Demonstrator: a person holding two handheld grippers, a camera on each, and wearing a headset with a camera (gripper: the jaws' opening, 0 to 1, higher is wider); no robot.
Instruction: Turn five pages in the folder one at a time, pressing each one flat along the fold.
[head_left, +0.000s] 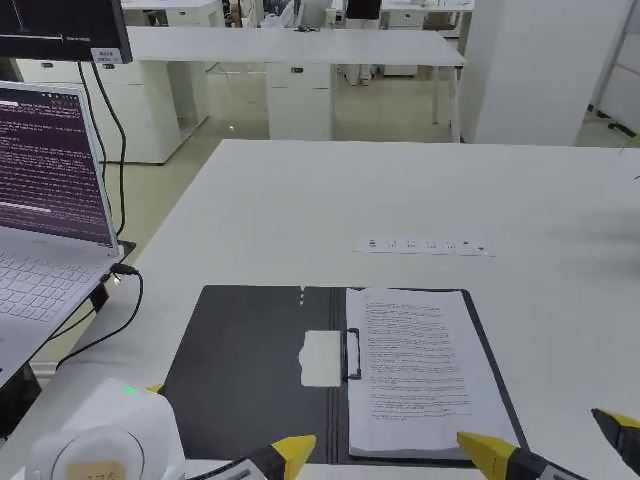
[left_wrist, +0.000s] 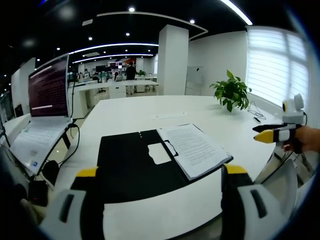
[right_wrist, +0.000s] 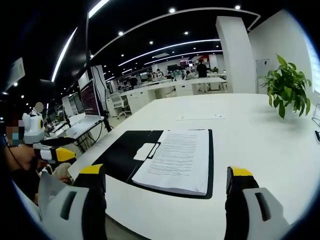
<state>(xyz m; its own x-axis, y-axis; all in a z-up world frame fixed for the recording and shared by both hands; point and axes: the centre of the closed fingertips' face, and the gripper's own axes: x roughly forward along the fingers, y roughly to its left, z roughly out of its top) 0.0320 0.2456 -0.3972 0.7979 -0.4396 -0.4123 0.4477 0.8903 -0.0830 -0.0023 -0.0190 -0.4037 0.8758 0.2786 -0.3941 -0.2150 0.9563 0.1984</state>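
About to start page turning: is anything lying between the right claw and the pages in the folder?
Nothing visible does: only bare white table lies between the open right claw and the pages.

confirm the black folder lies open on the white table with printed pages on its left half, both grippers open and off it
No: the stack of printed white pages sits on the right half of the open black folder, as the head view shows. It does lie on the white table, with left gripper and right gripper open, off it.
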